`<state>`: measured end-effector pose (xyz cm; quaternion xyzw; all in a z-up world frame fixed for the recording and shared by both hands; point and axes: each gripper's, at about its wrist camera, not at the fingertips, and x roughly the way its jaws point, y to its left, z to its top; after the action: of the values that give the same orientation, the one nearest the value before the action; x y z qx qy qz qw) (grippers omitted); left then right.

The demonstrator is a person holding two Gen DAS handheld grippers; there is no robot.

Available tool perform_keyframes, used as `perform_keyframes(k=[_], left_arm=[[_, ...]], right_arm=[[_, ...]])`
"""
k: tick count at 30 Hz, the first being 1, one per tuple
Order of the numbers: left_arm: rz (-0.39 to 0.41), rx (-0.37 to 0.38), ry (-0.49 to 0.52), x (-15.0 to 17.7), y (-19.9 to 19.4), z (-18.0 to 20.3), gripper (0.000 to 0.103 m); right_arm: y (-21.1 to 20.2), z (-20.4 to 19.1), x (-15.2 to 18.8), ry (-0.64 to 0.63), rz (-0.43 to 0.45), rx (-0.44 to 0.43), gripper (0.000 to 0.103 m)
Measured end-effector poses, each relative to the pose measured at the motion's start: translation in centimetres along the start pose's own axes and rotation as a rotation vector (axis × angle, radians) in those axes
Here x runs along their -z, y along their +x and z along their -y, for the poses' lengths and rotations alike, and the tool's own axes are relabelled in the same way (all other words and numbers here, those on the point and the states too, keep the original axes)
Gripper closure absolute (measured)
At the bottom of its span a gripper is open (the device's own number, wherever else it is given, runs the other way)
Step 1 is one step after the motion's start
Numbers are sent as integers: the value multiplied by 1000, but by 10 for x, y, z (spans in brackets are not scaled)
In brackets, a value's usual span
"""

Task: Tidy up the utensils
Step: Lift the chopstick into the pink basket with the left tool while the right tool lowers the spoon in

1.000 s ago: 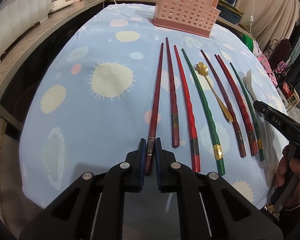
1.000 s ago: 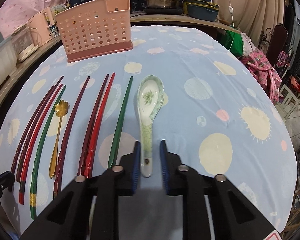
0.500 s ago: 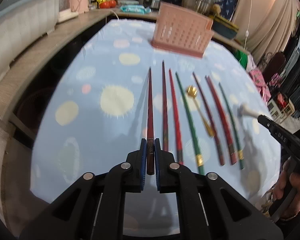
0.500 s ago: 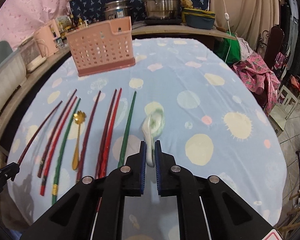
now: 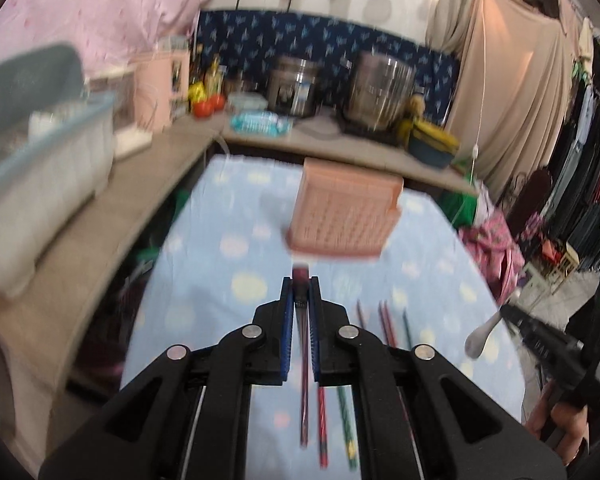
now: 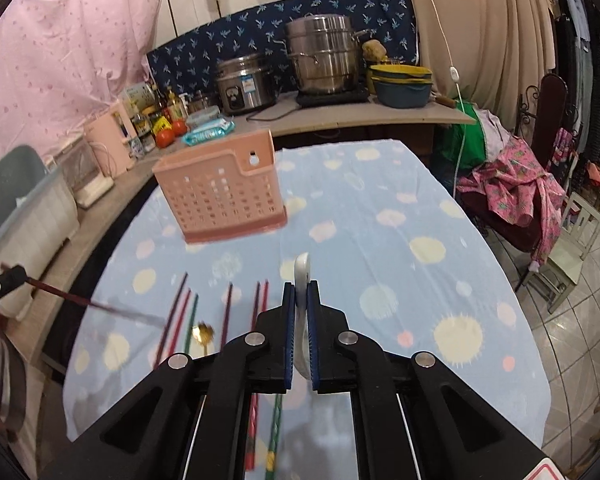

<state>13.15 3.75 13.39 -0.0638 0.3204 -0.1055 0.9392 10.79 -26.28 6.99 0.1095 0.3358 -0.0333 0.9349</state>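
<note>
Both claws have risen off the bench (image 6: 380, 184) since a second ago, each carrying one utensil. Our left claw (image 5: 301, 292) is clamped narrow on a dark red chopstick (image 5: 303, 392), gripped near its thick end so the long shaft hangs back under the claw. Our right claw (image 6: 301, 300) is pinched tight on the white ceramic spoon (image 6: 302, 276) by its handle, bowl hanging below. We hold both high, probably to clear the rim of the pink basket (image 6: 224, 196), which stands ahead of both claws and slightly left of the right one. Below the claws, the remaining chopsticks (image 6: 226, 312) and the gold spoon (image 6: 202, 334) lie in a row, awaiting their turn.
</note>
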Motion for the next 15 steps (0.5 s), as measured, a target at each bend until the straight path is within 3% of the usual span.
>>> perform_keyframes(k=[8,15], left_arm=[[141,26,-8,-96,23,12,96],[273,26,8,-169,42,29,96]], right_arm=[[47,-14,-84,17,22,-94,97],[95,-31,-152,77,60,-229,97]])
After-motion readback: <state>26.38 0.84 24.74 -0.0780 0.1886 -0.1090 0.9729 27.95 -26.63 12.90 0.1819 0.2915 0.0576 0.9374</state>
